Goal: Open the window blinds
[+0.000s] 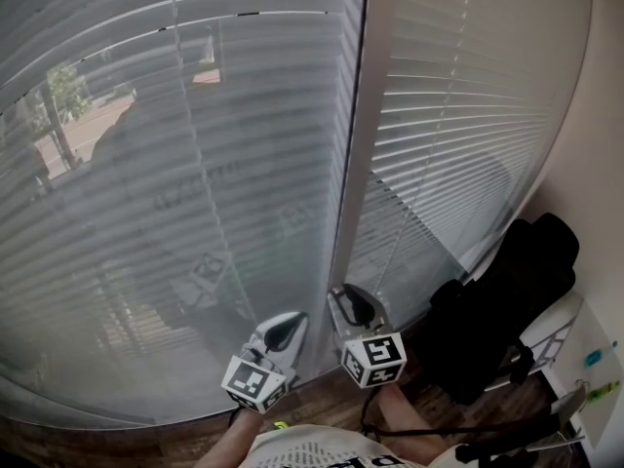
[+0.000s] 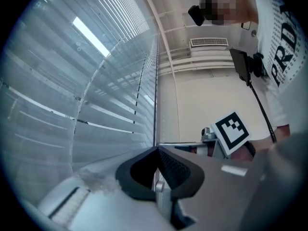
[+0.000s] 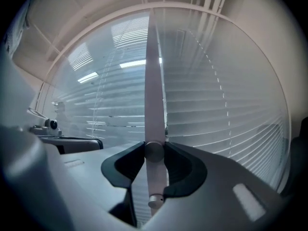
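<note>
Clamping tilt wand [image 3: 154, 81] at blinds [image 3: 221, 119] edge: right tool [image 3: 154, 150]; left tool [image 2: 157, 150] closed.

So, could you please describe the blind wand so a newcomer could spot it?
Find the two slatted blinds. Near the frame between them hangs a pale wand, gripped in the right claw. Unlike the level slats, it is one upright rod.

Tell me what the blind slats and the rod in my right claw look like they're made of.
Slats: thin, pale grey, smooth, with a soft sheen where light streaks them. They are likely plastic or painted aluminium; I can't tell which. Rod, gripped in the right claw: off-white, smooth, satin, with a rounded end. It is probably plastic.
</note>
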{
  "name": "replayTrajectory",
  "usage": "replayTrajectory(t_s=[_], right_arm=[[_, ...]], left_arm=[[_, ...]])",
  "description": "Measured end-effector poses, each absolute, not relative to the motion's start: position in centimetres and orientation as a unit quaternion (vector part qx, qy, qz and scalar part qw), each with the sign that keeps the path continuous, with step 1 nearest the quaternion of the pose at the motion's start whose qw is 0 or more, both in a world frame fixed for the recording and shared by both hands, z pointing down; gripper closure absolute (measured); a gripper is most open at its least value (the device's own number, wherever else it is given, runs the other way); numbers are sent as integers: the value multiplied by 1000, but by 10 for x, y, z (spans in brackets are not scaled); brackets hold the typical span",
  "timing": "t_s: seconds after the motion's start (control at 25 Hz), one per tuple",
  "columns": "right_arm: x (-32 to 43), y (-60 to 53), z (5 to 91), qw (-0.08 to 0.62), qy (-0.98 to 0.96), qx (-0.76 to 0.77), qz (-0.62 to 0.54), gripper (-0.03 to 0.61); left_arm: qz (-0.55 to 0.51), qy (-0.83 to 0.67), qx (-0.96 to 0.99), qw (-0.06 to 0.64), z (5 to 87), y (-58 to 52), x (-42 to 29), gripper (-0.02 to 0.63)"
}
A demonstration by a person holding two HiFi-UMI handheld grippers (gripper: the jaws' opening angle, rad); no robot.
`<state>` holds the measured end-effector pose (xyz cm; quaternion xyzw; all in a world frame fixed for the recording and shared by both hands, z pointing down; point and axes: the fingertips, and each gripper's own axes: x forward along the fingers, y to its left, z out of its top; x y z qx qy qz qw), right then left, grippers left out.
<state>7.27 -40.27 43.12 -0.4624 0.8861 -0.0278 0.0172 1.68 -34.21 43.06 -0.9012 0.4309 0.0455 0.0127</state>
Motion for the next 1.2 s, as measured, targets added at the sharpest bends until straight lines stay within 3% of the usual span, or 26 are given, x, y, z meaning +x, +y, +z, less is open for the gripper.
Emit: replayTrajectory(t_s=[0.92, 1.08, 1.2], right_arm=[[77, -406, 435, 130, 862, -450, -196, 443], [77, -406, 435, 120, 864, -454, -180, 443], [77, -404, 433, 76, 875, -464, -117, 442]], left_arm=[[50, 429, -902, 12, 429, -340, 17, 621], [51, 427, -903, 11, 430, -339, 19, 621], [51, 427, -903, 12, 429, -338, 19, 621]])
